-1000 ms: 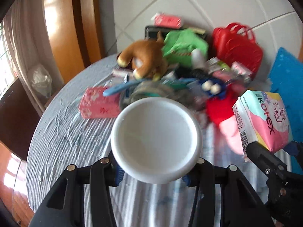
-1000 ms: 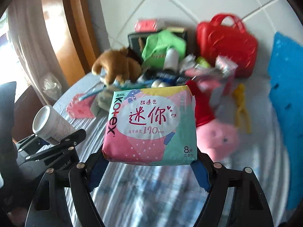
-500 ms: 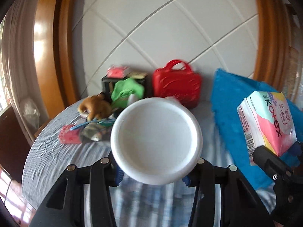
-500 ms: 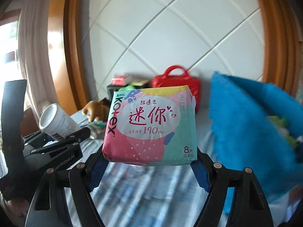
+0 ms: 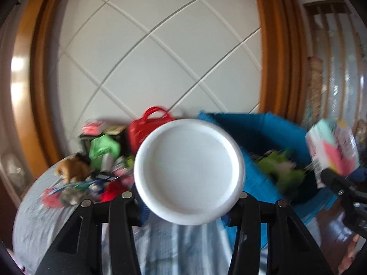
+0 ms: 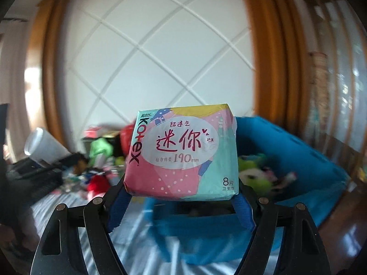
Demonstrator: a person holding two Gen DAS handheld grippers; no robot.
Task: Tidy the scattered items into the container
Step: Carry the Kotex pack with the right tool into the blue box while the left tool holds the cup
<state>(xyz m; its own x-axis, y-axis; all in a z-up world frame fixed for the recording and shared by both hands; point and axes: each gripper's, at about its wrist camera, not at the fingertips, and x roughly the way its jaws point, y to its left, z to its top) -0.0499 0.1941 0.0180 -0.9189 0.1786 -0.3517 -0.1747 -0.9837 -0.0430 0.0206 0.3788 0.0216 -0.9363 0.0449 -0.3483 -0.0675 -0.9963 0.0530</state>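
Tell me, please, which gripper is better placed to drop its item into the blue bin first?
Probably the right gripper: its pink pack sits directly before the blue bin. The left gripper, holding the white jar, has the bin off to its right.

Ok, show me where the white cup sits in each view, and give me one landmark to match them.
Left wrist: the white cup fills the centre, end-on, clamped in the left gripper.
Right wrist: the cup is at the left edge, seen from the side, tilted.
Shared landmark: the blue bin, on the right in both views.
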